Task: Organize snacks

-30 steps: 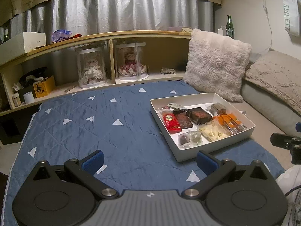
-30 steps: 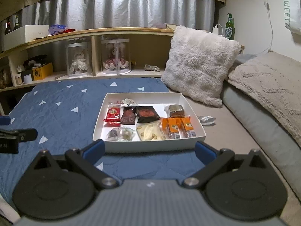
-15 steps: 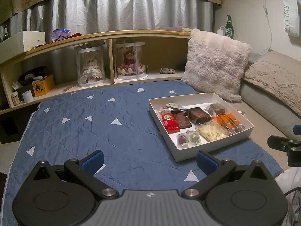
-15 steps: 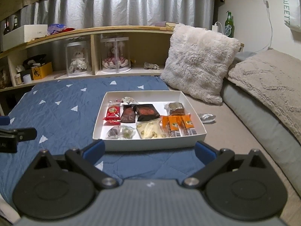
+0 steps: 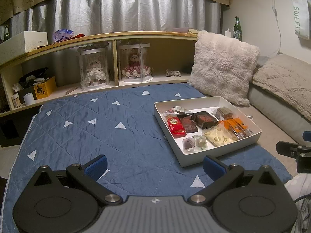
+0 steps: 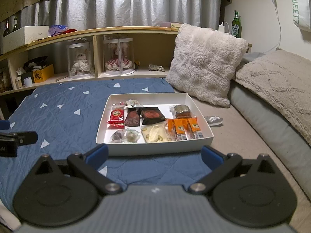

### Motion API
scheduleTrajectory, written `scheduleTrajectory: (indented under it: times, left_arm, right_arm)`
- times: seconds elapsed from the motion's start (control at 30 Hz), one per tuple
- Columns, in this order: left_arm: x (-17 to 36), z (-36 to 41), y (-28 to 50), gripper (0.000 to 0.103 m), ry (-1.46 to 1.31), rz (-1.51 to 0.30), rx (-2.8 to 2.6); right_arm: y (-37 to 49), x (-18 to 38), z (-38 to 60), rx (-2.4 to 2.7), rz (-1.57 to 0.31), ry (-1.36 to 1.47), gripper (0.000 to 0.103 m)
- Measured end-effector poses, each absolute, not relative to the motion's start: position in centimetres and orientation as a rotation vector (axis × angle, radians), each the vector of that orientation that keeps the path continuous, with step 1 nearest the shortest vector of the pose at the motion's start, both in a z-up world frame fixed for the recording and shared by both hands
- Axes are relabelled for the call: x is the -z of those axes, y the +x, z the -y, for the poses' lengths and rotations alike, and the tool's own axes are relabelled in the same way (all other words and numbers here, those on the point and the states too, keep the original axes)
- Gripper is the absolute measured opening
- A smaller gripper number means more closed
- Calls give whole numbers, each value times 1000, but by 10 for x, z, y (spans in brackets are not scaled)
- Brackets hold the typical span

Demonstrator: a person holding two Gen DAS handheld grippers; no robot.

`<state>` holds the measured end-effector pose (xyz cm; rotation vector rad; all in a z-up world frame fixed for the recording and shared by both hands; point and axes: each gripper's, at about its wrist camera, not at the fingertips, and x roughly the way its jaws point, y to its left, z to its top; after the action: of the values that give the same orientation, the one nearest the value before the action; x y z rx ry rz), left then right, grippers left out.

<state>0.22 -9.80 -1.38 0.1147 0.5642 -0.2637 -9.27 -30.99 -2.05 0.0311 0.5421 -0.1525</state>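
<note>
A blue quilted blanket with white triangles point(image 5: 81, 128) covers the surface. The shallow white cardboard tray of wrapped snacks point(image 6: 206, 136) sits at its 3 o'clock edge. Behind, a curved wooden shelf point(image 5: 116, 36) and a fluffy cream pillow point(image 6: 204, 64). The left gripper point(image 5: 154, 164) and right gripper point(image 6: 153, 154) are both spread wide, empty.

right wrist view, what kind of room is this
Most likely a bedroom or cosy living corner at home: a fluffy cream pillow, a blue quilted cover with white triangles, and a low wooden shelf holding dolls in clear cases under silver curtains.
</note>
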Motion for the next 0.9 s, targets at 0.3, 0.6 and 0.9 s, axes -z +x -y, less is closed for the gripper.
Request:
scheduleTrajectory:
  times: [0.3, 0.6, 0.9]
  left_arm:
    - [14, 98, 2, 103, 115, -564, 263]
    - [14, 99, 1, 103, 114, -567, 259]
    - [14, 100, 1, 103, 114, -567, 258]
  right_arm:
    - [-93, 21, 308, 154, -543, 34, 102]
    - [-94, 22, 304, 160, -542, 40, 103]
    - [-95, 22, 303, 163, -542, 42, 102]
